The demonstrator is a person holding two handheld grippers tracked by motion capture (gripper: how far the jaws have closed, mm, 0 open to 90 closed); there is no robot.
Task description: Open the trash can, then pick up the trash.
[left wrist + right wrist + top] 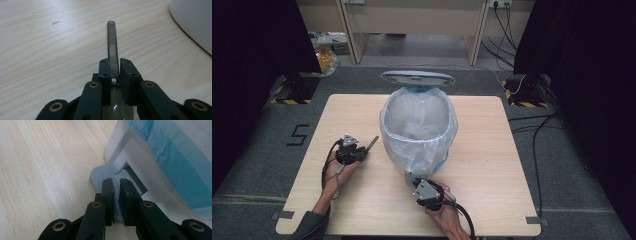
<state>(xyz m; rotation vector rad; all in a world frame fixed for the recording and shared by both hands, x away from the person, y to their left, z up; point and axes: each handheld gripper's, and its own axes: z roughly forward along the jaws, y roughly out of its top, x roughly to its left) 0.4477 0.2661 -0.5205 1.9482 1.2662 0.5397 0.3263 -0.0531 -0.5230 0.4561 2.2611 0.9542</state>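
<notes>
A white pedal bin point(419, 131) stands mid-table with its grey lid point(417, 78) raised and a clear bag point(412, 150) lining it, folded over the rim. My left gripper point(363, 150) point(114, 62) is left of the bin, shut on a thin dark see-through tube point(372, 144) point(111, 42) that points toward the bin wall point(195, 22). My right gripper point(410, 179) point(115, 181) is at the bin's near foot. Its jaws are nearly together with nothing between them, and they rest on the ribbed grey pedal point(98, 176). The bin's white base point(130, 150) and the bag's blue part point(175, 157) are right behind the pedal.
The wooden table point(492, 150) has bare room on both sides of the bin and in front of it. Black stands point(297, 85) and cables point(537, 125) lie on the grey floor around it. A wooden desk point(412, 25) stands beyond.
</notes>
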